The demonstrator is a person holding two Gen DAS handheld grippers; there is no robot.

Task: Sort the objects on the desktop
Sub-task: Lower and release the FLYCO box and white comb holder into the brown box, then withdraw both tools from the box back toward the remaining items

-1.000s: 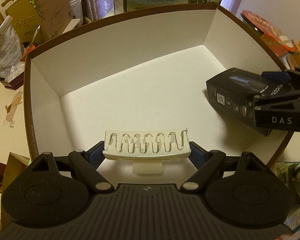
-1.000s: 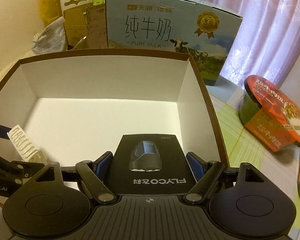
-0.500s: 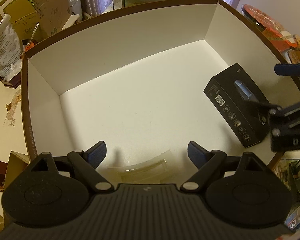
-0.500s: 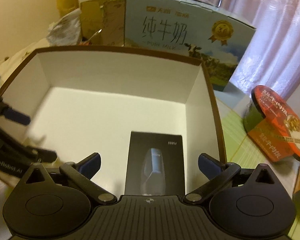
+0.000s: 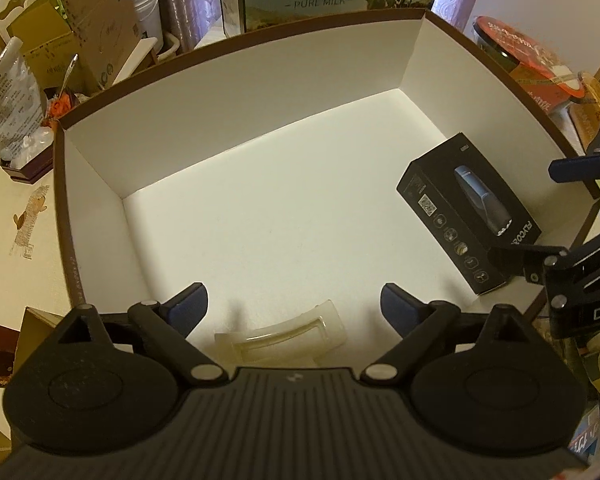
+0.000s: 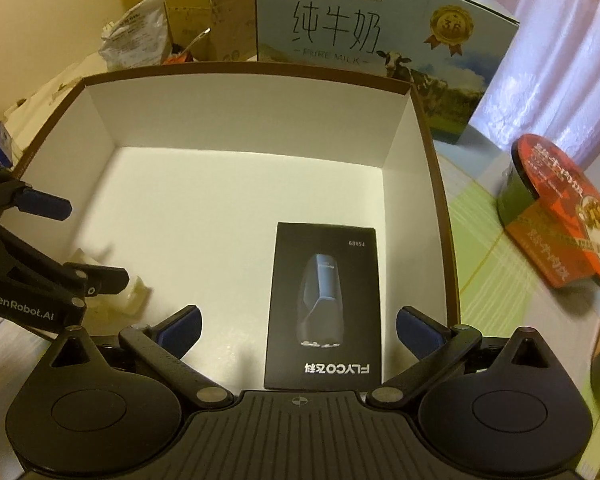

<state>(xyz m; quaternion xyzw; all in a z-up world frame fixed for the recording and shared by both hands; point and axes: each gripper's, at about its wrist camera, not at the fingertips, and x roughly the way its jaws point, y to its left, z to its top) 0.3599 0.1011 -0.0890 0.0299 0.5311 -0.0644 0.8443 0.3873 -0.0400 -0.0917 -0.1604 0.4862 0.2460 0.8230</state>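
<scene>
Now both tools gape, left tool [image 5: 292, 300] opening over the white clip [image 5: 284, 340], right tool [image 6: 298, 330] over the FLYCO shaver box [image 6: 324, 304] by the carton's [image 6: 260, 116] right wall, so withdrawing carelessly could snag either.

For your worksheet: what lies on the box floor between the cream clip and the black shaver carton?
Nothing: bare white floor separates clip and carton, left wrist view.

Warm, yellowish light falls over a cluttered room. A pale lilac curtain [image 6: 548, 60] hangs at the back right, with a plain cream wall [image 6: 60, 20] to the left. The counter [image 5: 16, 240] is pale with a small printed figure, and on the right a green-striped mat [image 6: 484, 248] covers it. Behind stand a large blue milk carton [image 6: 380, 28], brown cardboard boxes [image 5: 96, 36], a crinkled plastic bag [image 5: 8, 96] and a red-lidded food bowl [image 6: 560, 216].
</scene>
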